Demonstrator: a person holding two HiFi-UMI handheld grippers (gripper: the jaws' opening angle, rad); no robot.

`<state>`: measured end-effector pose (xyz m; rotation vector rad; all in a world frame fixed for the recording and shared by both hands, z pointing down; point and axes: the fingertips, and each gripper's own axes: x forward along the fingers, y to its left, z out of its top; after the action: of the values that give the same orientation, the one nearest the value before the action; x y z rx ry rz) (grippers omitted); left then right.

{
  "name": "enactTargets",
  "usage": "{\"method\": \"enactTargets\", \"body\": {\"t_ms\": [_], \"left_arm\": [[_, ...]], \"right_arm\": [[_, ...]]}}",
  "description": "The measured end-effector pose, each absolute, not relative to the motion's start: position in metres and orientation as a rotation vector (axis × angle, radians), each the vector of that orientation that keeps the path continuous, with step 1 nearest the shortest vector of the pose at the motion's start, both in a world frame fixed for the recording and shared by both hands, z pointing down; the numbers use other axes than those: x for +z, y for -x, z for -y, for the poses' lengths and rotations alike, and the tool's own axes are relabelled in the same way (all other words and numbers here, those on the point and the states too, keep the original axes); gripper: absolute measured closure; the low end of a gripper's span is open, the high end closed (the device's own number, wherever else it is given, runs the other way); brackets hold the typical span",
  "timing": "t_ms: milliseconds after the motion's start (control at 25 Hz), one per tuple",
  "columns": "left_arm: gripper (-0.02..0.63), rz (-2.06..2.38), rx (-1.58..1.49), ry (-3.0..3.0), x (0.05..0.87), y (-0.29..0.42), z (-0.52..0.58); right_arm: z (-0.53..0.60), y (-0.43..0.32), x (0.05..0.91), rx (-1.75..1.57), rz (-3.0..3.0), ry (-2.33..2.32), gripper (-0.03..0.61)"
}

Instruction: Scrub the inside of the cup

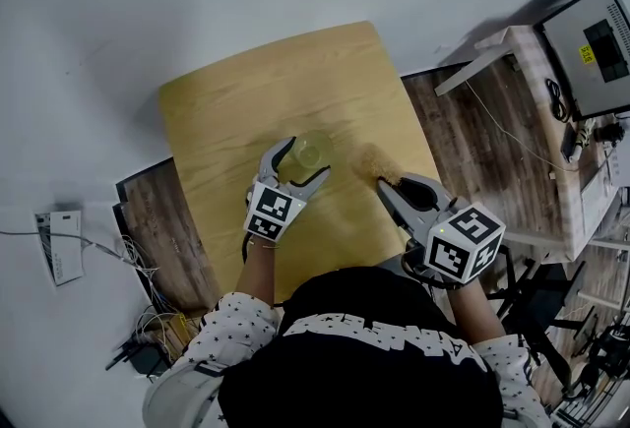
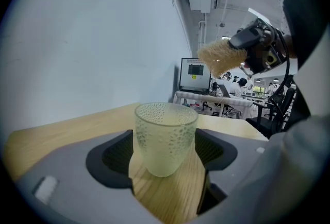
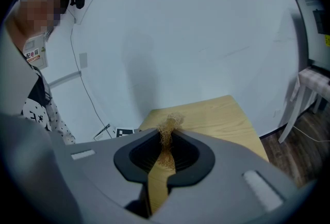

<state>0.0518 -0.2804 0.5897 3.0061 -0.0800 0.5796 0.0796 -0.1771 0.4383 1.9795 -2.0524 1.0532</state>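
Observation:
A pale, dimpled translucent cup [image 1: 313, 151] stands upright on the light wooden table [image 1: 236, 101]. My left gripper [image 1: 308, 160] has a jaw against each side of the cup, shut on it; in the left gripper view the cup [image 2: 166, 138] fills the gap of the left gripper [image 2: 166, 158]. My right gripper [image 1: 390, 184] is shut on a tan fibrous scrubber [image 1: 375, 160], held to the right of the cup and apart from it. The scrubber [image 3: 167, 133] shows as a tuft pinched in the right gripper [image 3: 166, 152]. From the left gripper view the scrubber [image 2: 220, 58] hangs above and right of the cup.
The table's right edge lies just beyond the right gripper. A white desk with a monitor [image 1: 591, 47] stands at the far right. Cables and a power strip [image 1: 59, 247] lie on the floor at the left. The person's dark torso fills the bottom of the head view.

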Motion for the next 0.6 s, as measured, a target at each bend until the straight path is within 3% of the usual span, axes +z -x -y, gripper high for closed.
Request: {"method": "enactTargets", "body": {"t_ms": [600], "left_arm": [[0.264, 0.276, 0.489, -3.146, 0.538, -0.014, 0.272]], "right_arm": [[0.187, -0.073, 0.417, 0.951, 2.214, -1.872, 0.52]]}}
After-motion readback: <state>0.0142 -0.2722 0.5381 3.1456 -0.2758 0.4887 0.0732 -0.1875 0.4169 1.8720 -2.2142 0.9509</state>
